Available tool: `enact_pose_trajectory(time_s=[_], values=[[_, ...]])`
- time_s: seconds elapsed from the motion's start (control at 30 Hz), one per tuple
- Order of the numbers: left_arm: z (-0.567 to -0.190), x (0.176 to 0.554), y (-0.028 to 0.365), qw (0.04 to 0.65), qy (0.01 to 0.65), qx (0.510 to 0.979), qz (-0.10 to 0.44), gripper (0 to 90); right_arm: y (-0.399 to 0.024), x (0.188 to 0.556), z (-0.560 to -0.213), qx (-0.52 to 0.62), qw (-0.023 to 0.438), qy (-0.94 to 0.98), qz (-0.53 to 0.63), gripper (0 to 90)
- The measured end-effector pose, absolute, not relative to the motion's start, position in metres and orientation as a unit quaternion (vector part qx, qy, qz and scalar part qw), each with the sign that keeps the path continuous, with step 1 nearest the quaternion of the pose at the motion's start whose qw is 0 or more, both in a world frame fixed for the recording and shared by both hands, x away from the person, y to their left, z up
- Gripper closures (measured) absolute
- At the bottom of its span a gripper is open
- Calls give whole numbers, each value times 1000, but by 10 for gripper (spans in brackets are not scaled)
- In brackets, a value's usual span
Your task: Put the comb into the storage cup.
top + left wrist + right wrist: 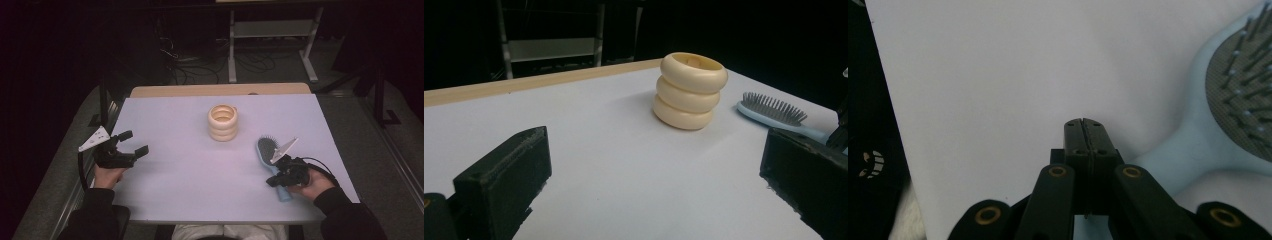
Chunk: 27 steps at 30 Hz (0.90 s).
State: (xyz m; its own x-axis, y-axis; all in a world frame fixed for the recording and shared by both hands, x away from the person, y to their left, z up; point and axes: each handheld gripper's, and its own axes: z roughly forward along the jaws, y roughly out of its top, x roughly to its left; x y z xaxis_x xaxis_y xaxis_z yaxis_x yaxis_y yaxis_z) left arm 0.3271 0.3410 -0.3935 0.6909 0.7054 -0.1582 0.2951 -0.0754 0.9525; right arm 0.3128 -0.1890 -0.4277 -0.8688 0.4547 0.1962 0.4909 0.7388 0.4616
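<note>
Hairbrush of pale blue plastic (270,154), bristles up, lies near the surface's right edge, its handle under the right tool (276,178), whose jaws are pressed together on nothing. The left tool (134,143) hovers spread by the left edge. Closed jaws could skid the brush into the cream stacked-ring holder (223,122).

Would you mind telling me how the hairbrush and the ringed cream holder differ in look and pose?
The hairbrush is pale blue, long and flat; the holder is cream and rounded, like three stacked rings. The hairbrush lies flat with its bristles up, while the holder stands upright with its open mouth upward. The hairbrush lies by the right gripper, the holder mid-table. Both rest on the white table.
</note>
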Motion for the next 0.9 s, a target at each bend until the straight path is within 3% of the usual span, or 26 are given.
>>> enact_pose_trajectory(time_s=[0.9], values=[[-394, 328, 340, 581, 350, 714, 173, 0, -246, 318, -426, -319, 53, -910, -261, 889]])
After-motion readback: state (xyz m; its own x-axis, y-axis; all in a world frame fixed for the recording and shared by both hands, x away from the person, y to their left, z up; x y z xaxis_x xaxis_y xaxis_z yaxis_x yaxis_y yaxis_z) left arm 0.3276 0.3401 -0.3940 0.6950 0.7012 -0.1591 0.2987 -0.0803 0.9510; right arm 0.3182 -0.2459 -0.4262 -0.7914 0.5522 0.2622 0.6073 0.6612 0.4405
